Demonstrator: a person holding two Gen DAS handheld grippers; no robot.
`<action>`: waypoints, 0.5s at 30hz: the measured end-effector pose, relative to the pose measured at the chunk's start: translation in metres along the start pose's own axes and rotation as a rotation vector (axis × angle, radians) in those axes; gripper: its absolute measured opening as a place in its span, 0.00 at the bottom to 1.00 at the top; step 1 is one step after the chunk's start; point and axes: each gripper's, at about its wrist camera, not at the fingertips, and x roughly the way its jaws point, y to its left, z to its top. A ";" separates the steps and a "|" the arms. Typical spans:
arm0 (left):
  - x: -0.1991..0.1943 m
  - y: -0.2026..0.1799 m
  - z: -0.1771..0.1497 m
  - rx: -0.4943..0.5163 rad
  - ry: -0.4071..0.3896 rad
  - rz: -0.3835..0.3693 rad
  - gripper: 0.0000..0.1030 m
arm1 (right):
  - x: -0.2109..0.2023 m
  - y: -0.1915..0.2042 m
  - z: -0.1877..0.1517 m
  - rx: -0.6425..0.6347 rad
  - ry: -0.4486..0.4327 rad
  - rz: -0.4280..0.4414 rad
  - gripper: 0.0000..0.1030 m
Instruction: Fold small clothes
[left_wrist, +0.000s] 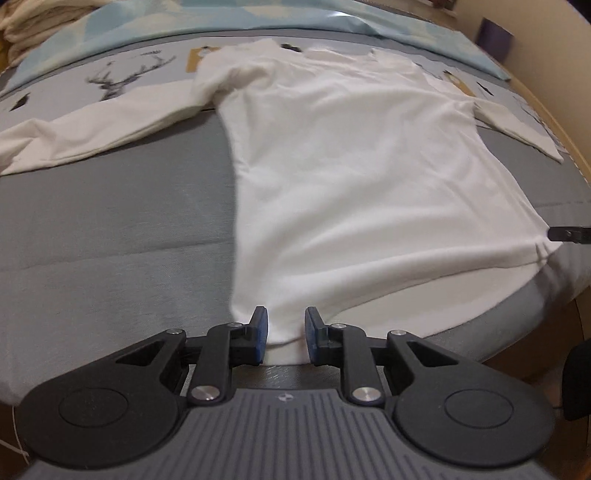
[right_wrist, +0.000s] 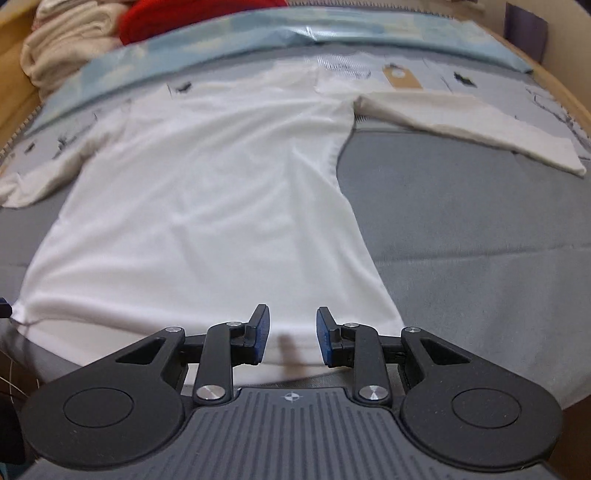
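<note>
White long-sleeved cotton shirt lies spread flat on a grey quilted bed, its hem between the parted blue-padded fingers of the left gripper and right gripper, neither clamped.

soft cloth everywhere, hard plastic up front

white shirt looks like smooth matt knit cloth, lightly creased; grey bed cover a matt, finely textured weave; left gripper and right gripper show matt black plastic, shiny metal rivets, blue rubbery pads.
</note>
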 end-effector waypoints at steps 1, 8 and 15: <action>0.005 -0.002 -0.001 0.015 0.006 -0.014 0.28 | 0.004 0.000 0.001 0.010 0.011 0.002 0.29; 0.031 -0.018 -0.008 0.159 0.049 0.073 0.02 | 0.033 -0.019 -0.002 0.078 0.090 -0.017 0.29; -0.018 0.009 -0.003 0.044 -0.057 0.007 0.01 | 0.035 -0.034 0.001 0.166 0.085 -0.026 0.30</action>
